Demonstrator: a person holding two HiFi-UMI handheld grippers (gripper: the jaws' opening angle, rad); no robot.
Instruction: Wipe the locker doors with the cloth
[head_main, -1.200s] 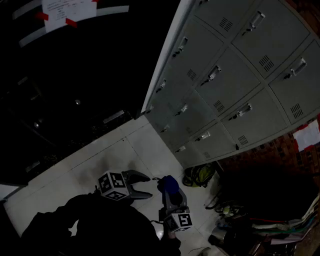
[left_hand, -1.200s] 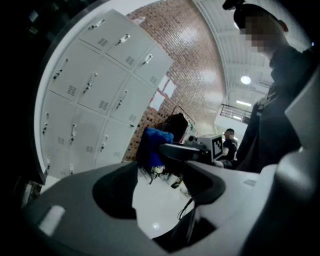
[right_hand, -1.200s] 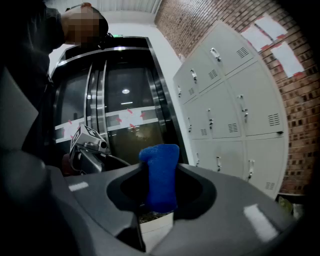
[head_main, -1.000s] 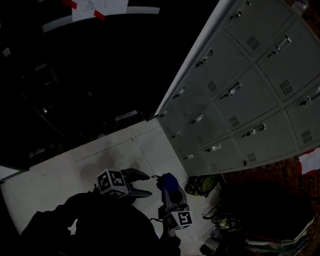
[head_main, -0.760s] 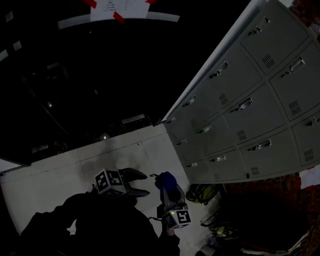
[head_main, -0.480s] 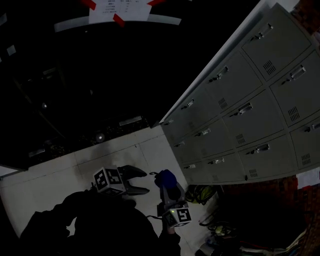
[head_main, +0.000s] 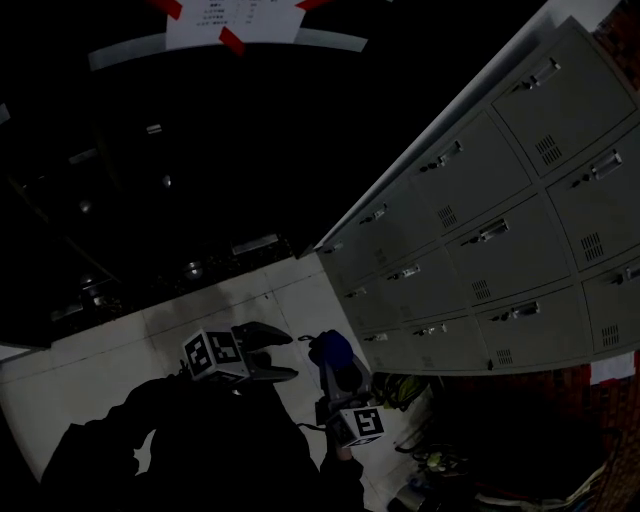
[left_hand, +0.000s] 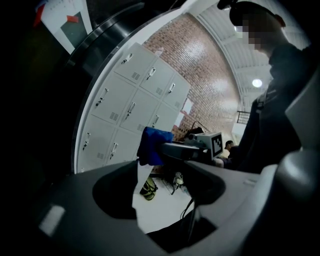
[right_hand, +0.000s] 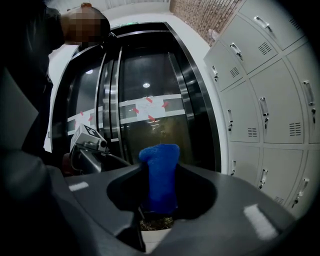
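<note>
Grey lockers (head_main: 500, 230) with small handles fill the right side of the head view, standing on a pale tiled floor. They also show as lockers (left_hand: 130, 105) in the left gripper view and lockers (right_hand: 265, 100) in the right gripper view. My right gripper (head_main: 335, 365) is shut on a blue cloth (head_main: 332, 348), well short of the doors. The cloth (right_hand: 159, 175) stands upright between the right gripper's (right_hand: 159, 196) jaws. My left gripper (head_main: 278, 352) is open and holds nothing, just left of the cloth (left_hand: 150, 145). Floor shows between the left gripper's (left_hand: 160, 200) jaws.
Dark glass doors (head_main: 150, 180) with a taped paper notice (head_main: 235, 15) lie to the left of the lockers. A green and yellow bag (head_main: 400, 388) sits on the floor by the locker base. Dark clutter (head_main: 480, 470) fills the bottom right, below a brick wall.
The head view has swung, so the lockers sit further right and lower in the frame. Both grippers have risen slightly in the picture. The cloth stays held, and the left gripper stays open.
</note>
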